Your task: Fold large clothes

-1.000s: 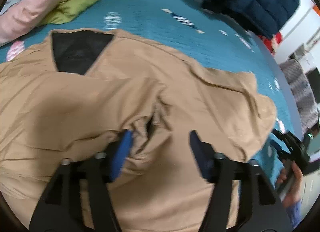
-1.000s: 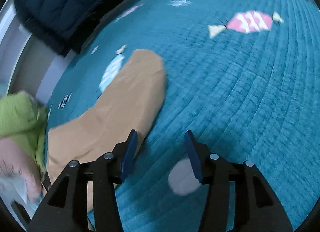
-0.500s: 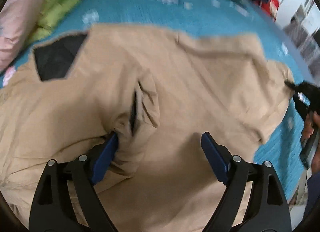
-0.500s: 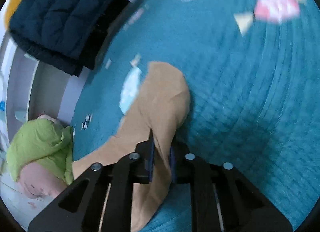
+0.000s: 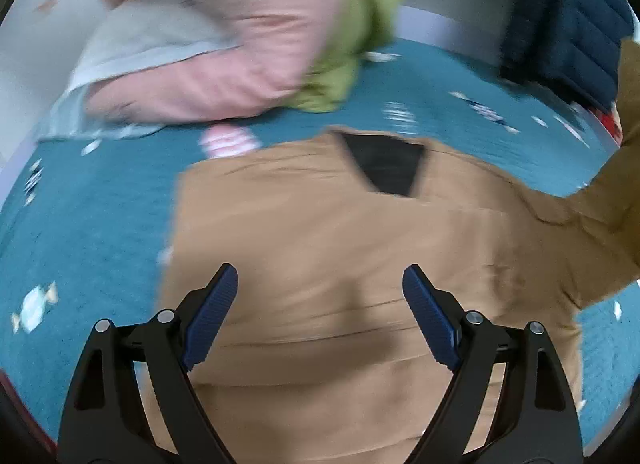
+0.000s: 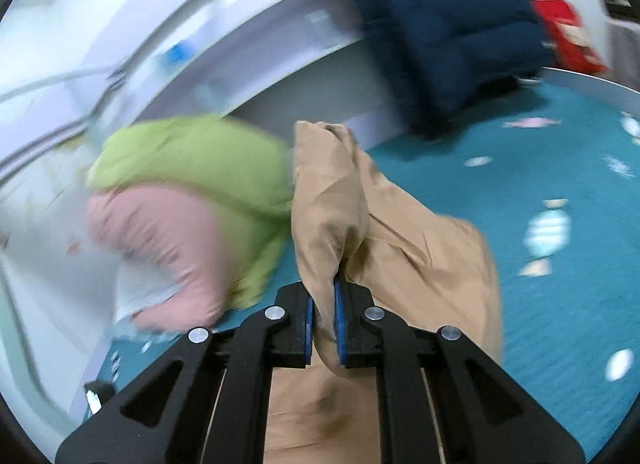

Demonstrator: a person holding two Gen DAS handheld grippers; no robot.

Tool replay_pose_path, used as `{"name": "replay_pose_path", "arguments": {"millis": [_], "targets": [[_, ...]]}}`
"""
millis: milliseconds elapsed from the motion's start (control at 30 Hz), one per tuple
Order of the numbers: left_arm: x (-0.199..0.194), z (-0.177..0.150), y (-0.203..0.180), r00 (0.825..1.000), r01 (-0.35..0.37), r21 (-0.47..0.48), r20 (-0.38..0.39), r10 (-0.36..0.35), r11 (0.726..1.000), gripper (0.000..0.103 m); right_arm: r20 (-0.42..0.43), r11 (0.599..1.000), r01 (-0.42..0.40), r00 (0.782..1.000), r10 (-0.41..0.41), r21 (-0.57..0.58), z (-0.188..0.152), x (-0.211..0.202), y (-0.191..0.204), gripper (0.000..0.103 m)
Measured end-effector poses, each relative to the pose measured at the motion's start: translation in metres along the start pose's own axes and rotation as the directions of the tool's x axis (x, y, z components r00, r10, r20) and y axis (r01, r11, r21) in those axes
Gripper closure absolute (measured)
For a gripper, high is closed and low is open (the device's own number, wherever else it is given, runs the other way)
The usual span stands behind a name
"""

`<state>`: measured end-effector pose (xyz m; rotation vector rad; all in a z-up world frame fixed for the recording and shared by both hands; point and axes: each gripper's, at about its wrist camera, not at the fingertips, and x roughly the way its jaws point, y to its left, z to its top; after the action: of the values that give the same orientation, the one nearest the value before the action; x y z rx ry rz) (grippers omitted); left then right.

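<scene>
Right wrist view: right tongs (image 6: 324, 314) clenched on the tan jacket's sleeve (image 6: 328, 200), lifted to fold inward; left tongs (image 5: 320, 296) released, hovering over the jacket (image 5: 320, 232), spread on the bed (image 5: 88, 216), collar at 12 o'clock.

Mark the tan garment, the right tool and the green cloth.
tan garment (image 5: 320, 248), left wrist view, flat body panel below the black collar lining.
right tool (image 6: 325, 316), right wrist view, between its pads, shut on the lifted fabric.
green cloth (image 6: 192, 156), right wrist view, top fold.
</scene>
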<state>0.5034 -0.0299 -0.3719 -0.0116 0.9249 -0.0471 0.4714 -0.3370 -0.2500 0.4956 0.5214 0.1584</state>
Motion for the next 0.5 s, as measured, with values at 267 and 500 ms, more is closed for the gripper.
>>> {"name": "replay_pose_path", "arguments": {"millis": [267,500], "targets": [[-0.011,-0.014,0.098,0.988,-0.155,-0.108,-0.042,0.151,0.982,0.018,-0.281,0.997,-0.064,0.958,0.049,-0.046,-0.126,0.107,0.102,0.094],[-0.016,-0.022,0.132,0.987,-0.153,-0.141,-0.066,0.145,0.978,0.018,-0.487,0.991,-0.014,0.872,-0.051,-0.13,-0.21,0.157,0.127,0.075]]}}
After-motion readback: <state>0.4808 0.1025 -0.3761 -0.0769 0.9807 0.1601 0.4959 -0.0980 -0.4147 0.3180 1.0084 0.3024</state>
